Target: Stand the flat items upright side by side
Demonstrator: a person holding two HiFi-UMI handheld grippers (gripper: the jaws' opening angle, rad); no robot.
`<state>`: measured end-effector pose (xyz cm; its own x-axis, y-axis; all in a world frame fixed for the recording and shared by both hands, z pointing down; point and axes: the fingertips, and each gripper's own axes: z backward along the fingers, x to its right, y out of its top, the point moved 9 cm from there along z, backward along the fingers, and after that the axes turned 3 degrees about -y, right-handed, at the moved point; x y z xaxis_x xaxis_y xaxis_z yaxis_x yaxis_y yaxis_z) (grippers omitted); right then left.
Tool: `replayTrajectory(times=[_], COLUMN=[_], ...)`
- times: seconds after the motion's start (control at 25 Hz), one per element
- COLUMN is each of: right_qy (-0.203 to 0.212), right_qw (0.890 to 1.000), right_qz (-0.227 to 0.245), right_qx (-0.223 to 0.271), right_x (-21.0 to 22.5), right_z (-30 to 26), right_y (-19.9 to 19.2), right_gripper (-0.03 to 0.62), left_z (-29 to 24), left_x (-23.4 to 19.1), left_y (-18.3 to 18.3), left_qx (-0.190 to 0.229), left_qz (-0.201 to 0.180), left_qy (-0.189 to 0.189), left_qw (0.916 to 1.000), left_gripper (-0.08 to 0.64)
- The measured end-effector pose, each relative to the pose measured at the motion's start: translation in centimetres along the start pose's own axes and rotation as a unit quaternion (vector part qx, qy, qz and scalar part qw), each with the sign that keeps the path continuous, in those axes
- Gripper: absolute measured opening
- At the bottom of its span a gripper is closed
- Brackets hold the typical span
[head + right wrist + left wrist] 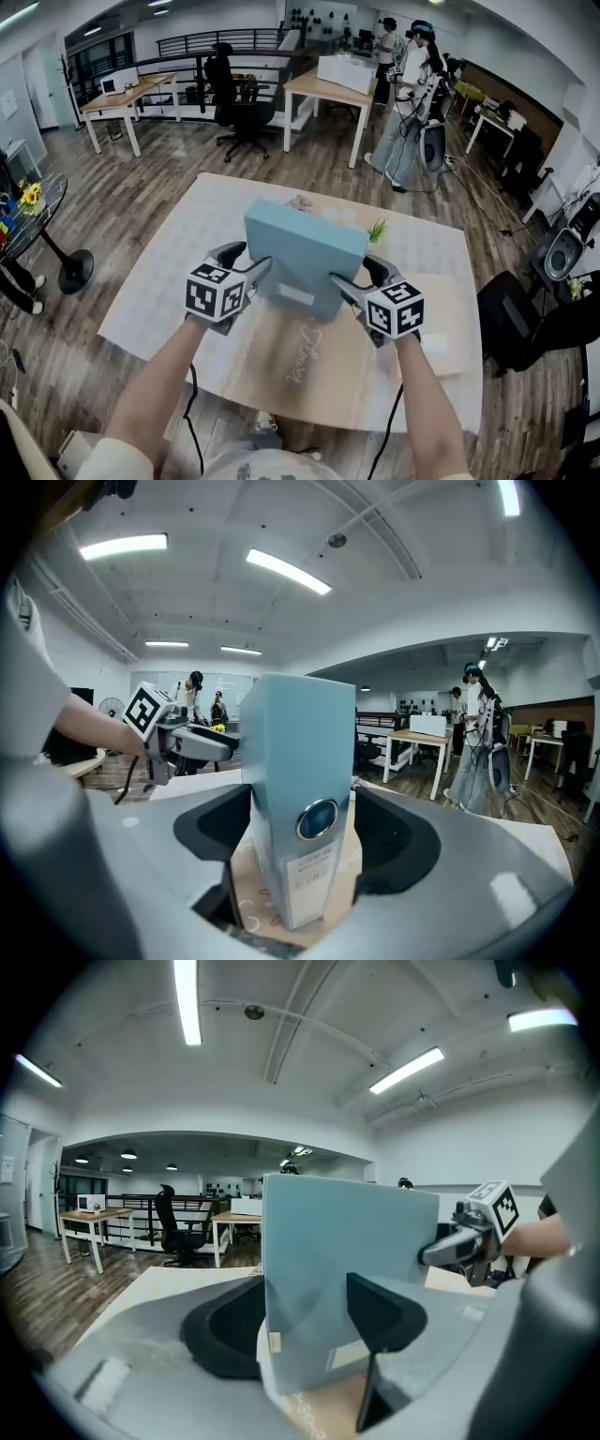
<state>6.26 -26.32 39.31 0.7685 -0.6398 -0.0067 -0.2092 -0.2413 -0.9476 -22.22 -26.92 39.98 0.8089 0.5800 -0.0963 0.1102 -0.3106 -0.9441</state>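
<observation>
The counter point(150, 272) carries a pale cover, and a brown paper sheet point(309, 366) lies on the near part of it. On that sheet stands a light blue binder point(305, 253), upright on its bottom edge between the two grippers, with no other flat item beside it.

The left gripper point(255, 275) has the binder's open edge between its jaws. One pad lies on each cover, and it looks to be gripping. The right gripper point(349, 283) is at the spine, which stands between its jaws. The jaws are spread wide, and the pads appear to sit just beside the spine without pressing on it.

The spine has a metal-rimmed finger hole point(317, 819) with a white label point(309, 874) under it.

The binder is probably stiff board, and light if it is empty. Its smooth covering will likely slip under a weak pinch. The open edge is hollow, so the covers may give inward when squeezed there, while the spine is the firm place to hold. A grip low across the spine should control it best. Tall on a narrow base, it could topple sideways once nothing holds it, so it needs a steadying touch or a neighbour.
</observation>
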Motion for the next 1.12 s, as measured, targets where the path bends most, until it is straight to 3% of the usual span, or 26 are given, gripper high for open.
replayTrajectory(times=[0.28, 0.44, 0.68, 0.88, 1.12], right_qy=[0.056, 0.089, 0.129, 0.1, -0.002], right_qw=[0.998, 0.995, 0.991, 0.995, 1.0], right_qz=[-0.018, -0.033, -0.003, 0.007, -0.013], right_qx=[0.005, 0.004, -0.034, -0.03, 0.014], right_x=[0.8, 1.5, 0.9, 0.1, -3.8], right_z=[-1.5, -2.1, -3.6, -3.5, -2.9], right_y=[-0.1, -0.3, -0.5, -0.5, 0.0], right_gripper=[0.354, 0.4, 0.377, 0.333, 0.318], left_z=[2.1, 3.0, 2.8, 2.2, 1.7], left_x=[1.5, 2.9, 2.9, 1.4, -0.9], left_y=[-0.5, -1.0, -2.3, -2.1, -2.0], left_qx=[0.005, -0.004, -0.017, -0.011, -0.005], left_qz=[0.011, 0.008, 0.008, -0.003, -0.005], left_qy=[0.014, 0.021, 0.003, -0.029, -0.07], left_qw=[0.9998, 0.9997, 0.9998, 0.9995, 0.9975], left_gripper=[0.278, 0.278, 0.278, 0.278, 0.278])
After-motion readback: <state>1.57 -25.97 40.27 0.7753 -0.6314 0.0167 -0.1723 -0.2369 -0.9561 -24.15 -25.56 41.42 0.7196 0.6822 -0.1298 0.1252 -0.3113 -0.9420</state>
